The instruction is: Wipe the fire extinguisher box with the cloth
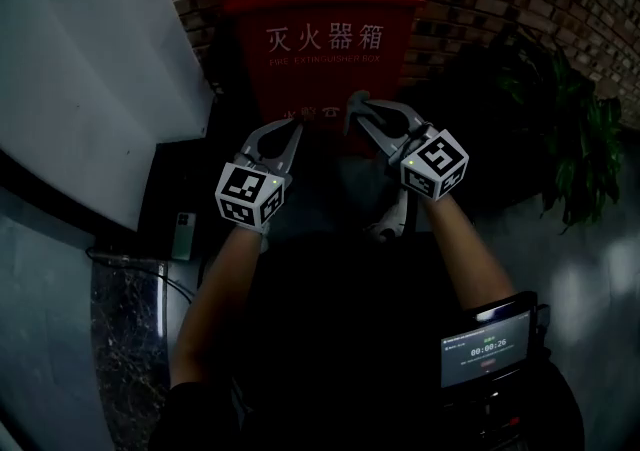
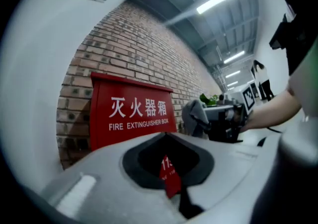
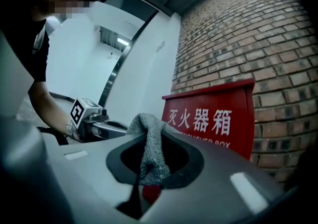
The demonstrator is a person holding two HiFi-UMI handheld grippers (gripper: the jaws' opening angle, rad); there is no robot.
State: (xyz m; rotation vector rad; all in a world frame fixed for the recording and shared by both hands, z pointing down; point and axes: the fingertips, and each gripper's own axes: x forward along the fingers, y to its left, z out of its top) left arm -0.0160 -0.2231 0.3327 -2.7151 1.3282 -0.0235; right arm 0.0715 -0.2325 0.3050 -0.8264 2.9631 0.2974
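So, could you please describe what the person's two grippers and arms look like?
Both the left gripper and right gripper are pale grey plastic, with curved jaws lined in black padding. Each carries a white cube printed with black square markers and a small green light. The forearms are bare below a dark top.

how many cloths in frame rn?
1. The grey cloth is clamped in the right gripper, in front of the red fire extinguisher box. The left gripper holds none; more could be hidden out of view.
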